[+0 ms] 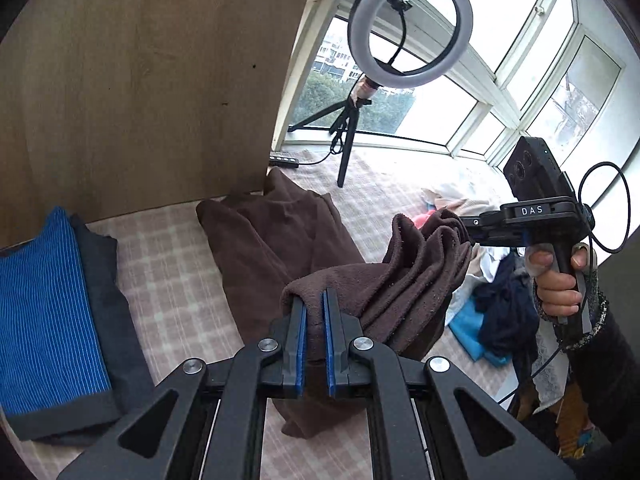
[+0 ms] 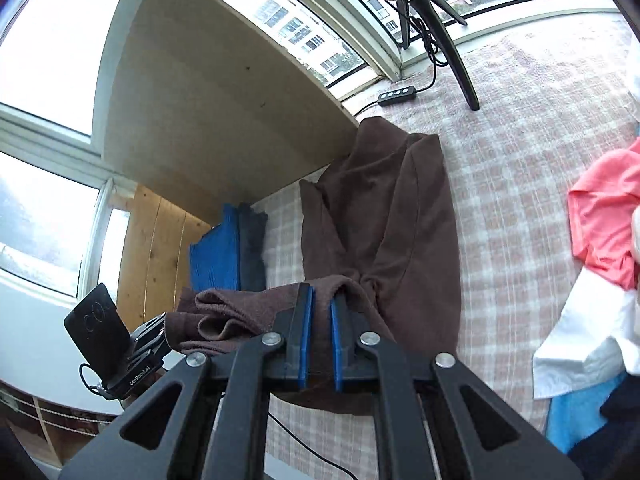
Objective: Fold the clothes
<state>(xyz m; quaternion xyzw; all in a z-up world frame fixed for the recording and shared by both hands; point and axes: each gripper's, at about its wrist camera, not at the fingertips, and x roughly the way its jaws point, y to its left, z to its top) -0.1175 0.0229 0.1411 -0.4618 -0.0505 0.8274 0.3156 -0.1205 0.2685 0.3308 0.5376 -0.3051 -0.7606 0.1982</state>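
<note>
Both grippers, left point(image 1: 315, 298) and right point(image 2: 321, 295), clamp brown garment point(image 2: 384, 216) (near hem); long axis runs toward tripod point(image 2: 436, 28).

A lived-in home room, apparently a glazed bay or balcony corner, is showing itself here: white-framed windows point(image 1: 532, 92) are looking onto apartment blocks, a pink checked cloth point(image 2: 520, 168) is covering the surface, and a loose pile of mixed laundry point(image 1: 492, 296) is lying beside a tripod-mounted ring light point(image 1: 410, 28).
</note>
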